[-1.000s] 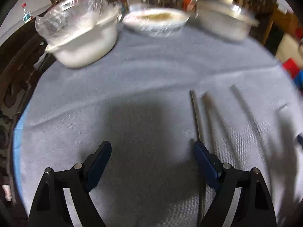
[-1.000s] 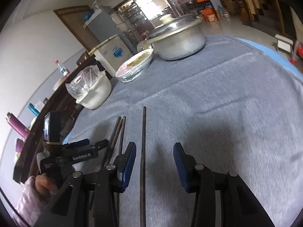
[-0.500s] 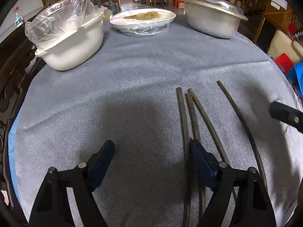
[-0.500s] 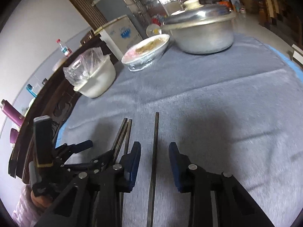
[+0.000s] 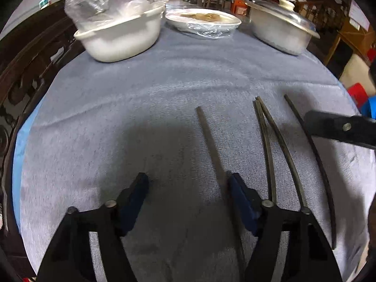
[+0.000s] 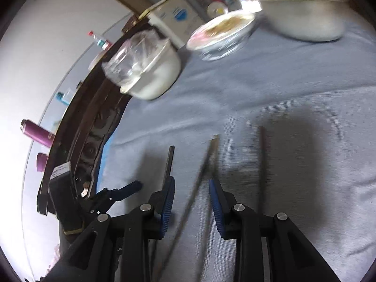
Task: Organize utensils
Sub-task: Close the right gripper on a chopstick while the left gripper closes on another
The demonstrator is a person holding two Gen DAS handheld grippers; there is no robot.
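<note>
Four dark chopsticks lie on the grey cloth (image 5: 164, 89) covering the desk. In the left wrist view, the left hand-held gripper (image 5: 189, 189) hovers low with its blue-padded fingers spread wide, nothing between them; a lone chopstick (image 5: 209, 141) runs up just inside the right-hand finger, close against its pad. A crossed pair of chopsticks (image 5: 266, 129) lies further right, and a fourth chopstick (image 5: 315, 150) beyond that, partly under a black finger of the other tool at the frame's edge.

The right wrist view is blurred. There the right hand-held gripper (image 6: 191, 205) has its ribbed blue pads apart, straddling the crossed pair (image 6: 204, 164) without touching; the fourth stick (image 6: 262, 155) lies outside its right finger, the lone one (image 6: 169, 162) outside its left. This view alone shows the left tool's body (image 6: 68, 202).

At the far side stand a white bowl under plastic wrap (image 5: 119, 33), a wrapped dish of food (image 5: 203, 21) and a lidded metal pot (image 5: 282, 30).
</note>
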